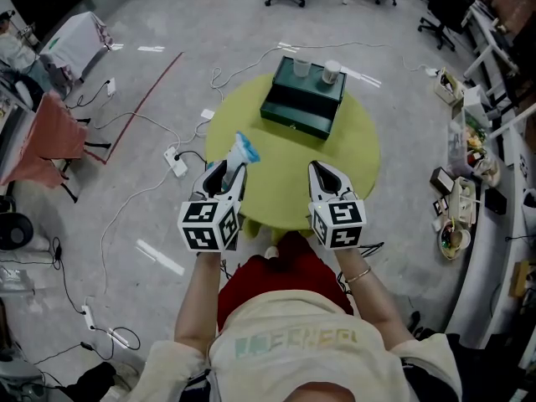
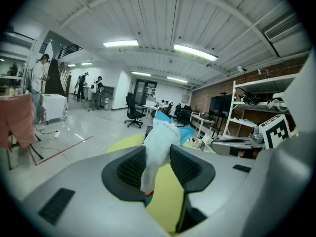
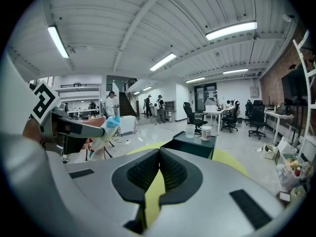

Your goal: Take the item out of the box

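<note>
Left gripper (image 1: 228,174) clamped on packet (image 1: 244,149) (pinched near one end); right gripper (image 1: 322,176) shut, empty. We hold firm, carry clear of box (image 1: 300,107), set on table (image 1: 356,157).

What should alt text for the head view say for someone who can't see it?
Seen from above, a person holds two grippers over a round yellow-green table: the left gripper clamps a white and blue packet, the right gripper is shut and empty. Across the table stands a dark green box with two cups on top.
</note>
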`<control>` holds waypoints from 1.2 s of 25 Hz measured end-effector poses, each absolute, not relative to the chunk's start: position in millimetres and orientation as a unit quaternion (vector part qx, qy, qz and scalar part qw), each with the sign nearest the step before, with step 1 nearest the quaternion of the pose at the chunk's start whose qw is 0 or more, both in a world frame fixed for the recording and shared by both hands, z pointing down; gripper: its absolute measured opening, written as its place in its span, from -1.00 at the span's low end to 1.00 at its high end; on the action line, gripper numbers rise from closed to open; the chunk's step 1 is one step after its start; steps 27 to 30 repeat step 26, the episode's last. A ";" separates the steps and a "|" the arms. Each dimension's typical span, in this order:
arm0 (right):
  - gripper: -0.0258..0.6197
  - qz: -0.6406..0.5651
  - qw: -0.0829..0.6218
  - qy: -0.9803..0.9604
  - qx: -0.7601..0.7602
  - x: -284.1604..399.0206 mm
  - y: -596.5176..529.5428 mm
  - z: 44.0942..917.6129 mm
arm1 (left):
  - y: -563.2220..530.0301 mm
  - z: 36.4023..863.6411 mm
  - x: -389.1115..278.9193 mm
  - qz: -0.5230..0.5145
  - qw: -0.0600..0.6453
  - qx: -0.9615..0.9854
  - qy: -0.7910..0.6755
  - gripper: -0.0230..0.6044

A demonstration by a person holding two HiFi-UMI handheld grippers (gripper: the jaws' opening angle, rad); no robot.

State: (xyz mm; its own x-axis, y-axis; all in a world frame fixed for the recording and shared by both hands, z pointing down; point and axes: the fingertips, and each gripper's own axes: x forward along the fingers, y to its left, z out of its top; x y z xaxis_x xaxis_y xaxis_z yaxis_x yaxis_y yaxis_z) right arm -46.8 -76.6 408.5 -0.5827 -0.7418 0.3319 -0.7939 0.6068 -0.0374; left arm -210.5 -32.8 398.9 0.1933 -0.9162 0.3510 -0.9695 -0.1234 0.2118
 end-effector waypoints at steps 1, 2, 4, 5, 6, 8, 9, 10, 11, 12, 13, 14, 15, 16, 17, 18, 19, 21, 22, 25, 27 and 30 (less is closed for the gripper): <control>-0.81 0.090 0.144 -0.885 0.433 -46.8 -75.0 407.8 | -30.8 399.3 -210.7 0.066 0.199 0.746 -0.632 -0.38; -0.81 0.090 0.144 -0.885 0.433 -46.8 -73.4 407.3 | -29.1 399.6 -210.7 0.065 0.198 0.746 -0.633 -0.38; -0.81 0.088 0.142 -0.886 0.433 -46.9 -70.1 406.7 | -26.1 400.3 -210.8 0.065 0.196 0.745 -0.634 -0.38; -0.81 0.088 0.142 -0.886 0.433 -46.9 -68.4 406.7 | -24.8 400.6 -210.8 0.065 0.195 0.745 -0.634 -0.38; -0.81 0.088 0.142 -0.886 0.433 -47.0 -66.9 406.7 | -23.5 400.8 -211.0 0.065 0.195 0.745 -0.635 -0.38; -0.81 0.087 0.142 -0.886 0.433 -47.2 -64.2 406.4 | -21.0 400.1 -212.0 0.063 0.194 0.744 -0.636 -0.38; -0.81 0.087 0.142 -0.886 0.434 -47.1 -63.2 406.0 | -20.0 399.5 -212.6 0.062 0.194 0.744 -0.637 -0.38; -0.81 0.087 0.142 -0.885 0.434 -47.1 -62.4 405.4 | -19.2 398.8 -213.2 0.061 0.193 0.743 -0.637 -0.38; -0.81 0.086 0.142 -0.885 0.434 -47.2 -61.8 404.7 | -18.4 398.2 -213.7 0.061 0.194 0.744 -0.637 -0.38; -0.81 0.085 0.143 -0.885 0.434 -47.4 -61.2 404.2 | -17.4 397.9 -214.0 0.061 0.194 0.744 -0.637 -0.38; -0.81 0.084 0.143 -0.886 0.434 -47.6 -60.2 403.9 | -16.1 397.7 -214.1 0.060 0.194 0.744 -0.637 -0.38; -0.81 0.084 0.143 -0.886 0.433 -47.5 -59.0 403.9 | -14.6 397.8 -214.0 0.060 0.194 0.743 -0.637 -0.38; -0.81 0.084 0.142 -0.886 0.432 -47.3 -57.6 403.9 | -12.8 398.1 -213.7 0.059 0.195 0.743 -0.638 -0.38; -0.81 0.084 0.141 -0.887 0.432 -47.0 -56.4 404.0 | -11.2 398.5 -213.3 0.059 0.195 0.743 -0.638 -0.38; -0.81 0.084 0.139 -0.887 0.432 -46.6 -55.3 404.0 | -9.8 398.9 -212.9 0.058 0.195 0.742 -0.639 -0.38; -0.81 0.084 0.138 -0.888 0.431 -46.3 -54.4 403.9 | -8.7 399.2 -212.5 0.058 0.195 0.742 -0.639 -0.38; -0.81 0.084 0.137 -0.888 0.431 -46.1 -53.6 403.7 | -7.8 399.4 -212.4 0.057 0.195 0.742 -0.639 -0.38; -0.81 0.083 0.136 -0.888 0.431 -46.2 -52.2 402.9 | -6.2 399.4 -213.1 0.056 0.196 0.740 -0.640 -0.38; -0.81 0.082 0.136 -0.888 0.431 -46.4 -51.3 402.5 | -5.2 399.4 -213.8 0.055 0.196 0.740 -0.641 -0.38; -0.81 0.078 0.137 -0.889 0.430 -46.2 -47.9 401.2 | -0.9 399.9 -215.3 0.053 0.198 0.737 -0.644 -0.38; -0.81 0.076 0.137 -0.889 0.430 -46.0 -46.7 400.8 | 0.7 400.2 -215.6 0.052 0.199 0.736 -0.644 -0.38; -0.81 0.076 0.137 -0.889 0.430 -46.0 -46.7 400.8 | 0.7 400.2 -215.6 0.052 0.199 0.736 -0.644 -0.38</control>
